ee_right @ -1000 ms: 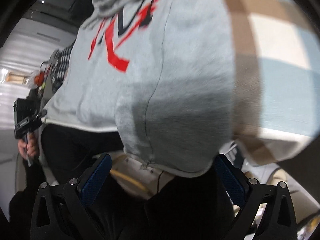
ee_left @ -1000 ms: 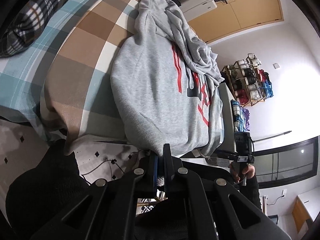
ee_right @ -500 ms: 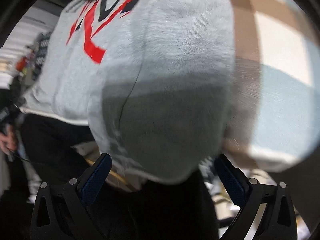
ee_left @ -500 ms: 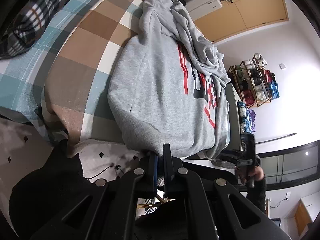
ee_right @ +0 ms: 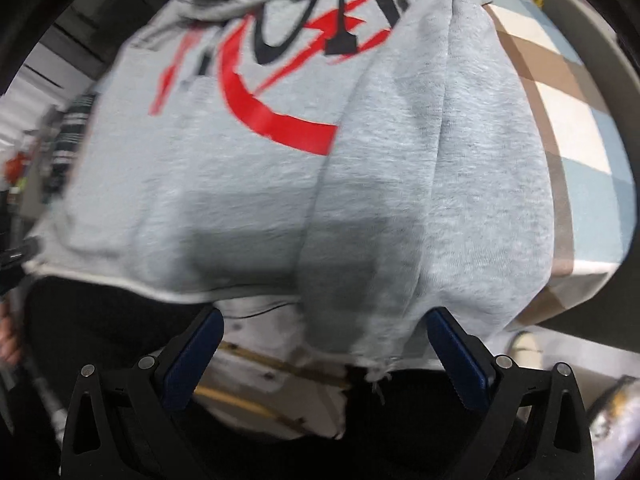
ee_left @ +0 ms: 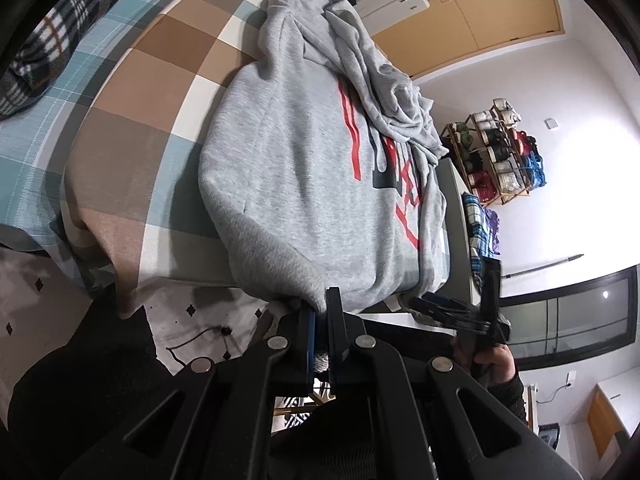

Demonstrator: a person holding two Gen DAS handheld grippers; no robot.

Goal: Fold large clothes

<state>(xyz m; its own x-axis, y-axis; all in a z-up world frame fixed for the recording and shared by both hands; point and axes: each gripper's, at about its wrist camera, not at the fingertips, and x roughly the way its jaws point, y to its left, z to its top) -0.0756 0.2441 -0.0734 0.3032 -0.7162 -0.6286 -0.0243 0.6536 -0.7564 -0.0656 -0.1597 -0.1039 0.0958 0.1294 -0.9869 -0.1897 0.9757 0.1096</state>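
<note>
Black grippers, blue-padded fingers, silver screws, dark sleeve.

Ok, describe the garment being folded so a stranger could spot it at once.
Look at the bed with the brown, white and teal checked cover. Lying along it, its lower end hanging over the near edge, is the grey sweatshirt. It is the only plain grey piece there, with a red and black print across its front.

A big bed has a checked cover in brown, blue and white. A dark checked pillow lies on it. A wooden shelf stands by the white wall.
</note>
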